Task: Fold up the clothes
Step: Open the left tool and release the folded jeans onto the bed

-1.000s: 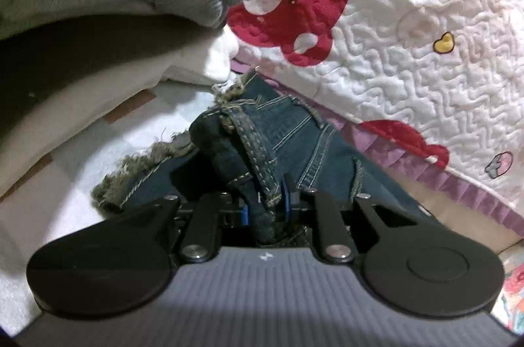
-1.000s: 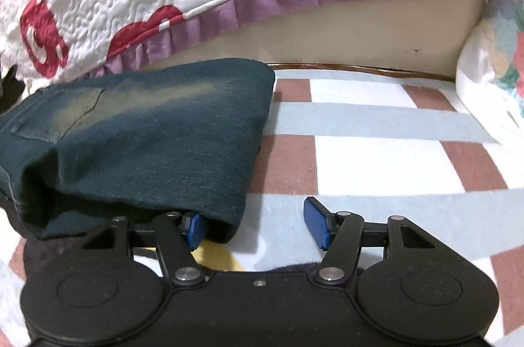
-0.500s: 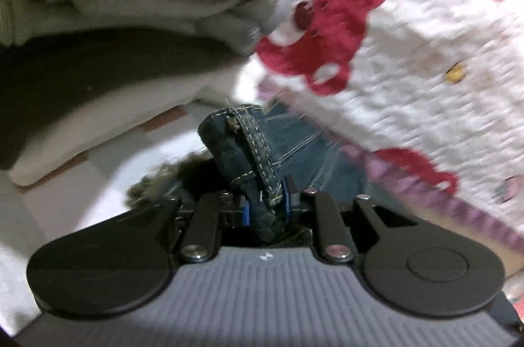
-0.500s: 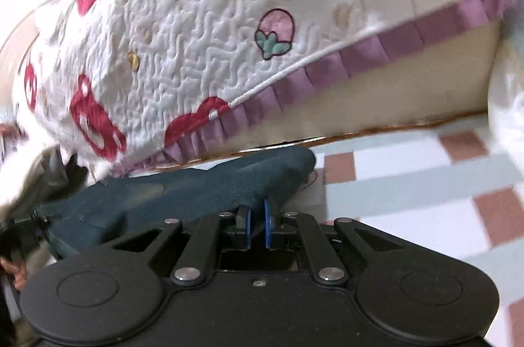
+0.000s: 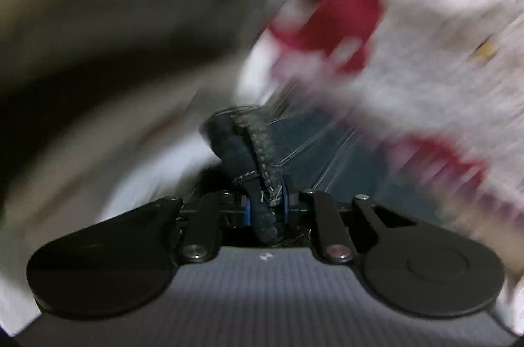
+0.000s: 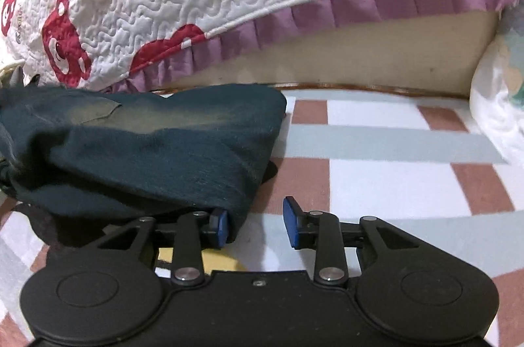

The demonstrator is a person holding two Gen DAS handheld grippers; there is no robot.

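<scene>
Dark blue jeans lie folded on a checked sheet, left of centre in the right wrist view. My right gripper is open; its left fingertip touches the jeans' near corner, and nothing is between the pads. In the blurred left wrist view, my left gripper is shut on a stitched seam edge of the jeans, which bunches upward between the blue pads.
A quilted white cover with red bears and purple ruffle hangs behind the jeans. A floral pillow sits at the right. A blurred stack of pale and dark clothes is on the left.
My right gripper was shut half a second ago and is now open beside the jeans' corner. My left gripper keeps hold of the seam and is moving fast, blurring its view.
</scene>
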